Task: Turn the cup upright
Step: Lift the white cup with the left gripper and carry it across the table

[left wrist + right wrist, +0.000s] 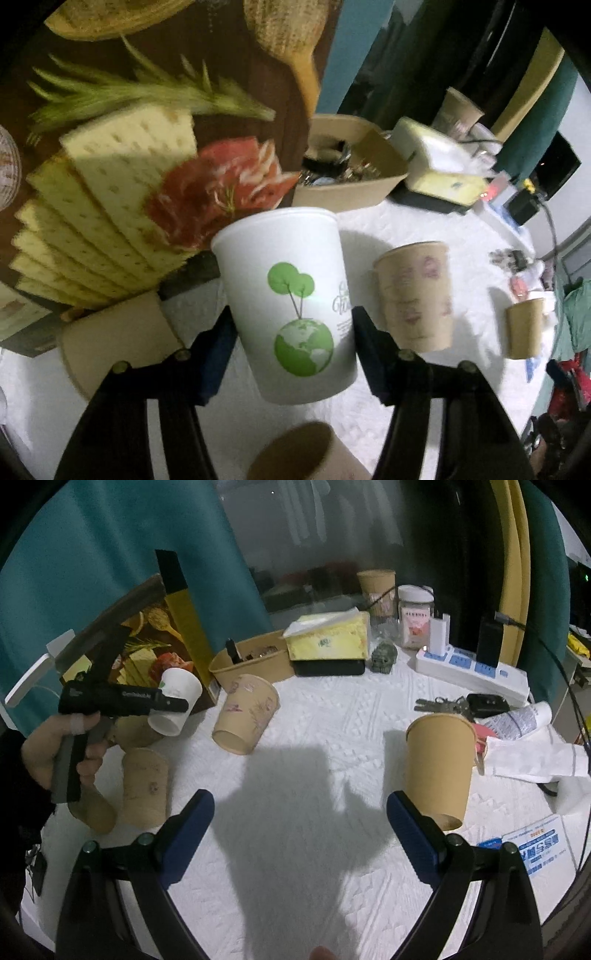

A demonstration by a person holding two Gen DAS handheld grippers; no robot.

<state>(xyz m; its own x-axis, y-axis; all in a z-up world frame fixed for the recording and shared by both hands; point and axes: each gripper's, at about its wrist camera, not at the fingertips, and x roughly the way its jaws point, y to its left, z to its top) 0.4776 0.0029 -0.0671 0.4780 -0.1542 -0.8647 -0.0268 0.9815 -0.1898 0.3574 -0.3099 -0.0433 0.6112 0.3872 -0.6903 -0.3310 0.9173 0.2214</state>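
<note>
1. A white quilted table cover (pixel 314 716) spreads under a clutter of paper cups, with a food-printed cardboard box (pixel 110 184) standing at ten o'clock in the left wrist view and a yellow tissue box (pixel 328 637) at twelve o'clock in the right wrist view.
2. The left gripper (pixel 291 354), held in a person's hand (pixel 62 749), is closed on a white paper cup printed with a green globe and tree (pixel 291 306); its dark pads press the cup's two sides.
3. From the right wrist view, that cup (pixel 175 705) hangs at ten o'clock, lifted off the cover, tilted with its open mouth facing down and toward the camera.
4. The right gripper (pixel 299 834) waits wide apart over bare cover, holding nothing; a plain tan paper cup (pixel 439 764) stands just beside its right finger at three o'clock.
5. A floral tan paper cup (pixel 245 716) lies tilted at eleven o'clock.
6. Judged from this, the grasp is made and the turn is in hand: the next move calls for rolling the wrist until the mouth faces up, then setting the base flat on open cover before letting go.
</note>
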